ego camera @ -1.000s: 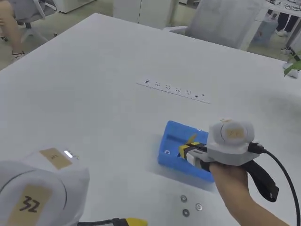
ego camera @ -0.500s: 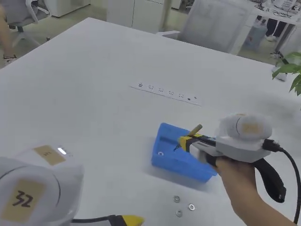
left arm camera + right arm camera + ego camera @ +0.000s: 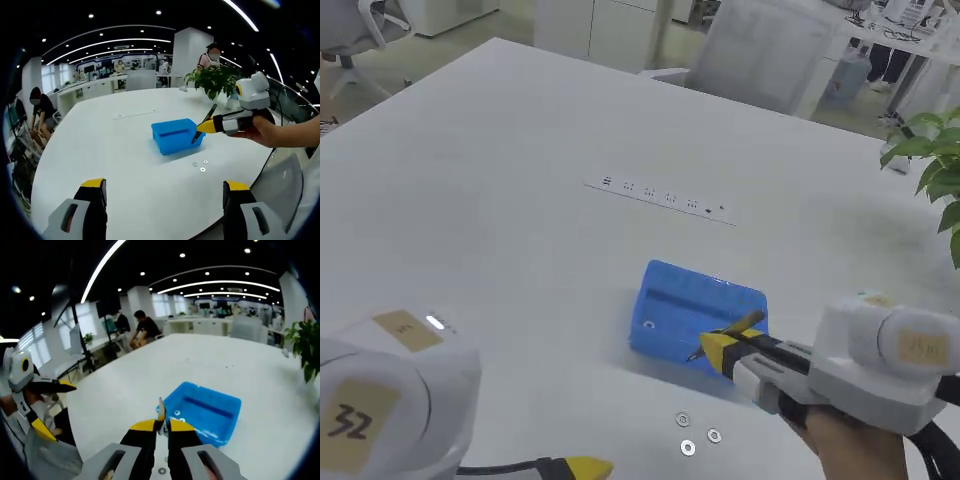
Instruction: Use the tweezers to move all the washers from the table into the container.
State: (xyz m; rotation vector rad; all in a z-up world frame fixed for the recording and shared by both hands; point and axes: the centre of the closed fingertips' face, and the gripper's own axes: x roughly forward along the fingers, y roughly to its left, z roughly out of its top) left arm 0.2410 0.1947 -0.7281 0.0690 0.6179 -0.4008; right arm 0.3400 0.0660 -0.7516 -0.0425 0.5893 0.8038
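Worktop (image 3: 500, 200) is carrying a blue container (image 3: 695, 298). Right hand-held gripper (image 3: 720, 348) is pinching the tweezers (image 3: 742, 326), tips hovering at the container's near wall. Left hand-held gripper (image 3: 163, 185) is hanging with jaws spread wide, holding nothing. Three washers (image 3: 688, 447) are lying on the worktop just beside the container; one washer (image 3: 649, 325) is lying inside.

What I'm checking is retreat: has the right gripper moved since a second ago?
Yes. The right gripper drew back toward the person, to the blue container's near edge.
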